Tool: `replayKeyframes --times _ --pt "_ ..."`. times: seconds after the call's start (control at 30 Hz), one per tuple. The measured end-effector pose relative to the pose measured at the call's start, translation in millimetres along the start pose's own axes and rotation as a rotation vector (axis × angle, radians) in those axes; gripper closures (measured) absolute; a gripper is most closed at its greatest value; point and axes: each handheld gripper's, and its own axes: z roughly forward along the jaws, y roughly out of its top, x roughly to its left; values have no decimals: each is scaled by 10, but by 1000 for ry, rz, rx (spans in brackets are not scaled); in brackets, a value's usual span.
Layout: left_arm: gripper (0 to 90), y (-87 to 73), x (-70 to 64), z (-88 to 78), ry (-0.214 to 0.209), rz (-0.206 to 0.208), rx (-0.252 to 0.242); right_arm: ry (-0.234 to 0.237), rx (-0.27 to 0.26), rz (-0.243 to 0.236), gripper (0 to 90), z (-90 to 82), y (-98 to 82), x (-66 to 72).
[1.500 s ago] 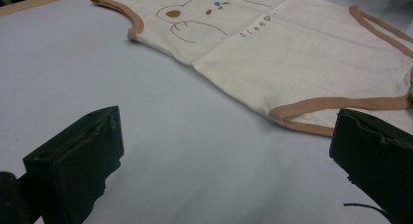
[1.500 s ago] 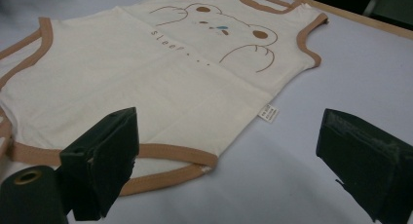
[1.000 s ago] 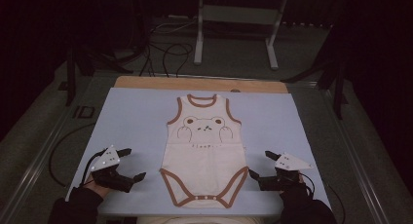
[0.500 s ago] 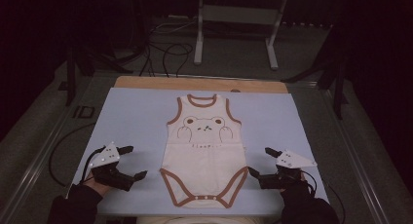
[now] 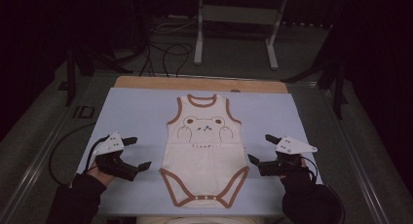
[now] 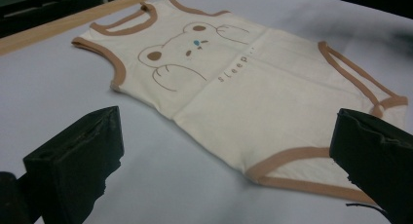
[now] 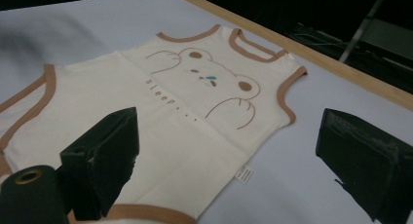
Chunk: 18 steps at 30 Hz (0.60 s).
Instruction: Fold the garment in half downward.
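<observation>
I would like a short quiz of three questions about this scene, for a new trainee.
1. True or false: the cream sleeveless baby bodysuit with brown trim lies flat on the pale blue table cover.
2. What does the left gripper hold? A) the bodysuit B) nothing C) a cable
3. Fill in: the word printed under the bear drawing is ____.

Key
1. True; it is spread out, neckline toward the far wooden table edge.
2. B; its fingers stand open beside the bodysuit, as do those of the right gripper.
3. "sleep", readable in both gripper views.
</observation>
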Motion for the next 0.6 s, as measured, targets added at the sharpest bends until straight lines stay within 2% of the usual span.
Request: replayKeyframes --times 0.3,0.6 --pt "0 125 67 117 -17 -15 17 0 1 12 88 141 100 -89" --pt "0 230 100 224 -29 -5 50 -2 19 -10 88 256 195 -131"
